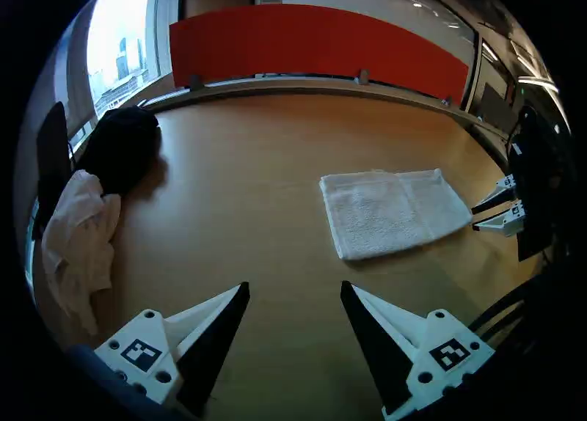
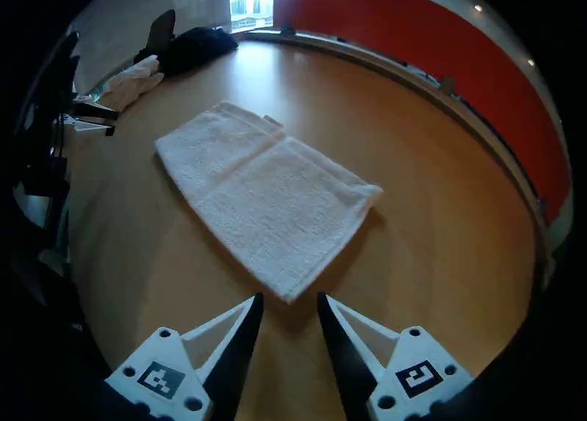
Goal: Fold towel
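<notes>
A white towel (image 1: 392, 212) lies flat on the wooden table (image 1: 249, 171), right of centre in the left gripper view, with one part folded over another. My left gripper (image 1: 293, 296) hovers open over bare wood, well short of the towel. In the right gripper view the towel (image 2: 264, 193) stretches away diagonally, its near corner just ahead of my right gripper (image 2: 288, 298). That gripper is open with a narrow gap and holds nothing. The right gripper (image 1: 495, 210) also appears beside the towel's right edge in the left gripper view. The left gripper (image 2: 94, 119) appears far left in the right gripper view.
A black bag (image 1: 121, 146) and a crumpled white cloth (image 1: 77, 230) sit at the table's left edge, seen again as the bag (image 2: 194, 47) and cloth (image 2: 132, 83) at the far end. A red partition (image 1: 315, 43) runs along the back edge.
</notes>
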